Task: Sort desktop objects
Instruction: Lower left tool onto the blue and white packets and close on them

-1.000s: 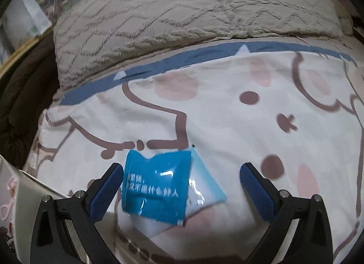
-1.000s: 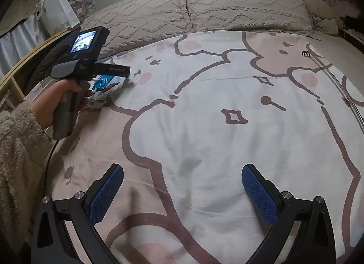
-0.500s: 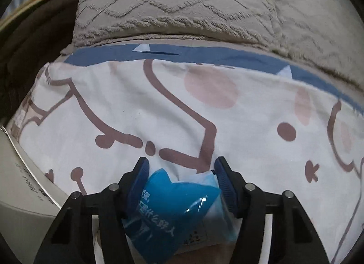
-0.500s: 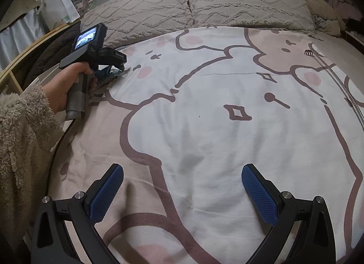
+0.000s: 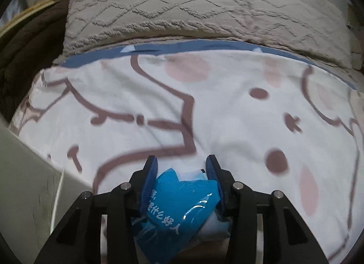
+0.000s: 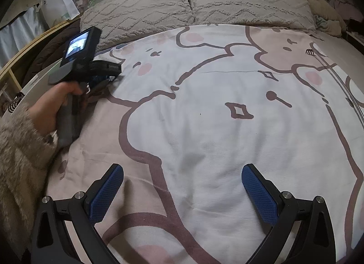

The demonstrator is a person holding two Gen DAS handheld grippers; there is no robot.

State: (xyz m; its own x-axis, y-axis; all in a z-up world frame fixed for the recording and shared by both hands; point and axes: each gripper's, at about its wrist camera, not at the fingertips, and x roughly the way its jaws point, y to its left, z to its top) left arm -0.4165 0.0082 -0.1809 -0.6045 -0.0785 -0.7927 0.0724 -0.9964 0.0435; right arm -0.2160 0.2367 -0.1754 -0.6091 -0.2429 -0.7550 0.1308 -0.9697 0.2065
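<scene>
A crumpled blue plastic packet with white lettering lies on a paler blue-white packet. Both sit between the blue pads of my left gripper, whose jaws are closing; the pads press the packets from both sides. The bundle is held over the cartoon-print bedsheet near the bed's left edge. In the right wrist view a hand in a fluffy sleeve holds that left gripper at the far left. My right gripper hovers open over the sheet, with nothing between its fingers.
Two beige textured pillows lie across the head of the bed. A white box or ledge stands at the bed's left side, a dark brown blanket behind it. A white paper bag stands far left. A small dark object lies far right.
The left jaws went from wide open around the flat packets to closed on them, crumpling them. The left gripper rolled and shifted over the sheet. The right gripper stayed still.
</scene>
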